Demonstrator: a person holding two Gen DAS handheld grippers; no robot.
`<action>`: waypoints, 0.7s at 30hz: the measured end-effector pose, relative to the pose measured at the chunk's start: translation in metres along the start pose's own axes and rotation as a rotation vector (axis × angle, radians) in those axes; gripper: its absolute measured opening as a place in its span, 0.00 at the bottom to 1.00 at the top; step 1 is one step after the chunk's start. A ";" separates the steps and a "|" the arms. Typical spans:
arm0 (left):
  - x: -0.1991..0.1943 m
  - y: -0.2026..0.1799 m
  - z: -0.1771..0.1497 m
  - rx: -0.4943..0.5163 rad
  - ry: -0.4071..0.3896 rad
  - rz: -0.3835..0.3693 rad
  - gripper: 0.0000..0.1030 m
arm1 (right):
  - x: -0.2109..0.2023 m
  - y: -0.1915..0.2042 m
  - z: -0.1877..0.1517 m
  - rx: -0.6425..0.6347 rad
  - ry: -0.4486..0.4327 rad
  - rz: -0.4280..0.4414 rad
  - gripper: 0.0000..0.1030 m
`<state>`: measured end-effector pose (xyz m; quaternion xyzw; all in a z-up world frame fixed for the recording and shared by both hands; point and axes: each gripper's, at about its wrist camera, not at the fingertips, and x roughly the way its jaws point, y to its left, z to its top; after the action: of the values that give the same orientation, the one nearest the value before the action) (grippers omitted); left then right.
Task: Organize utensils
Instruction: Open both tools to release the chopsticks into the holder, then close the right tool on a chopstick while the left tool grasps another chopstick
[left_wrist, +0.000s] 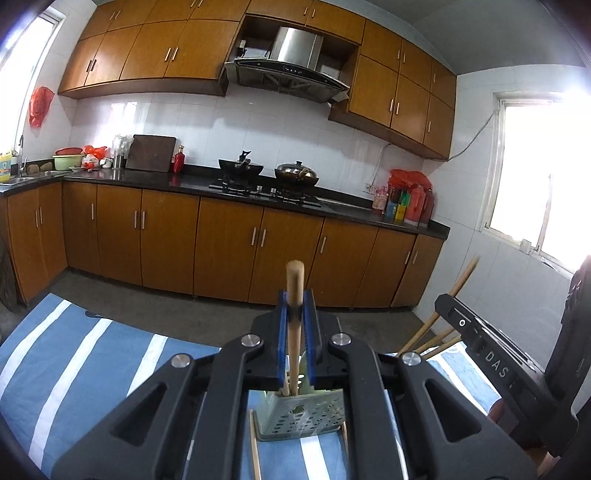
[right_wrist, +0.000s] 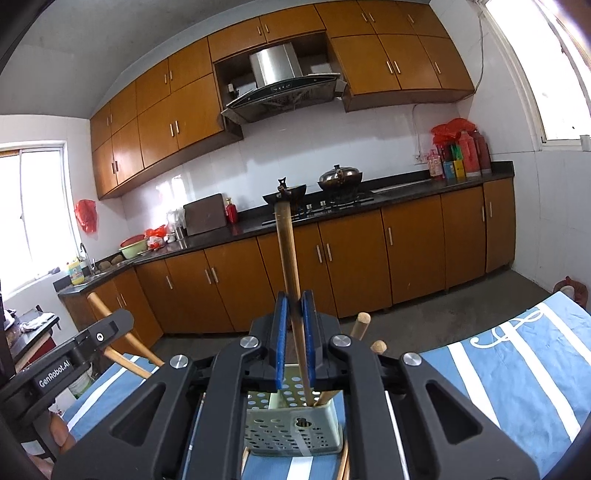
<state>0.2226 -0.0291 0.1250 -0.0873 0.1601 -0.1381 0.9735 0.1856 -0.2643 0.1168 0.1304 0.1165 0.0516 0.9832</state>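
In a kitchen lined with brown wooden cabinets (left_wrist: 229, 236), two hand-held grippers each grasp a wooden utensil above a pale green perforated utensil holder (left_wrist: 301, 419) standing on a blue-and-white striped cloth (left_wrist: 74, 362). The left gripper (left_wrist: 295, 306) has its blue pads (left_wrist: 282, 332) clamped on a light wooden stick (left_wrist: 294, 288), which rises just past the fingertips and runs down between the fingers into the holder directly beneath them. The right gripper (right_wrist: 294, 310) is likewise clenched on a longer, darker wooden handle (right_wrist: 285, 240), which stands well above its fingertips and dips at its lower end into the same holder (right_wrist: 291, 430) just below. To the right of that gripper's fingers, two more rounded wooden handles (right_wrist: 360, 323) lean out of the holder. Loose chopsticks (left_wrist: 254, 443) lie flat on the cloth beside the holder's base. Straight ahead of both grippers, a wok (left_wrist: 241, 168) and a lidded pot (left_wrist: 296, 172) sit on the stove.
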 end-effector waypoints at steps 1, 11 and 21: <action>-0.003 0.000 0.001 -0.001 -0.005 0.000 0.10 | -0.002 0.001 0.001 0.001 -0.003 -0.001 0.19; -0.051 0.013 0.006 -0.039 -0.044 0.001 0.21 | -0.052 -0.006 0.004 -0.021 -0.037 -0.034 0.30; -0.058 0.063 -0.075 -0.009 0.180 0.132 0.24 | -0.046 -0.054 -0.084 0.030 0.328 -0.148 0.30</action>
<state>0.1599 0.0380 0.0579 -0.0682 0.2532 -0.0800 0.9617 0.1244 -0.3014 0.0333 0.1259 0.2852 -0.0019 0.9502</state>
